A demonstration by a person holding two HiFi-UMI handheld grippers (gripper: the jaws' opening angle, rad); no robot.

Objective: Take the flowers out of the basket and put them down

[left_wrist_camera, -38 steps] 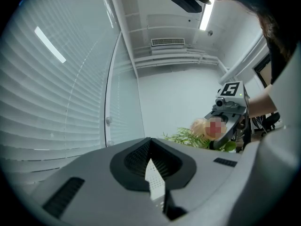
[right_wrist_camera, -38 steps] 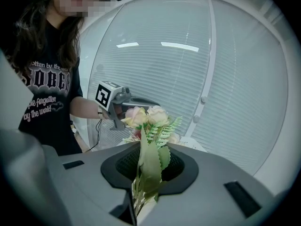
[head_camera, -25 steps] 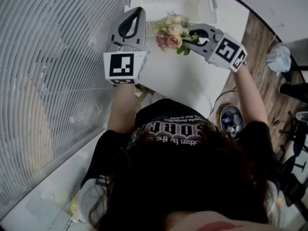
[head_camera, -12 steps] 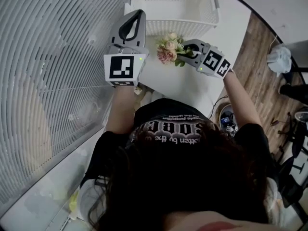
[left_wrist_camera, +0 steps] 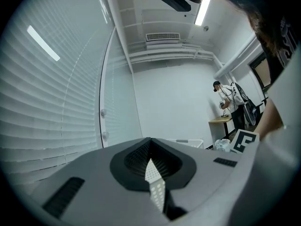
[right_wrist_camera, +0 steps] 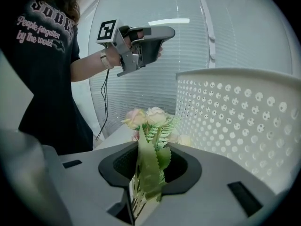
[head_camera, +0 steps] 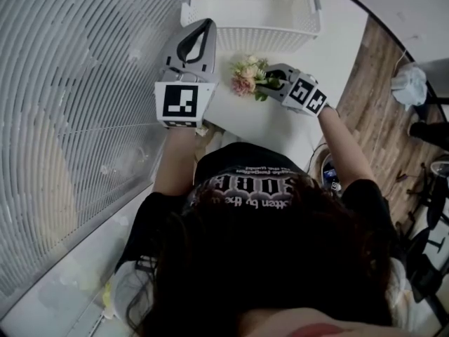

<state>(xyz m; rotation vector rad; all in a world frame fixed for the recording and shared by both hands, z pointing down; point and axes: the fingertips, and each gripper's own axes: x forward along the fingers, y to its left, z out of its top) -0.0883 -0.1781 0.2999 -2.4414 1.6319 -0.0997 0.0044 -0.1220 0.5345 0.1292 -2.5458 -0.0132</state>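
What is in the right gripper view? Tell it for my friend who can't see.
The right gripper has the stems of pale pink flowers between its opening jaws. A white basket with little holes stands just to the right, and the person's left gripper is raised behind.

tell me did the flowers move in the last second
Yes. The flowers were overlapping the basket's front rim; now they are clear of it, nearer the person, over the white table.
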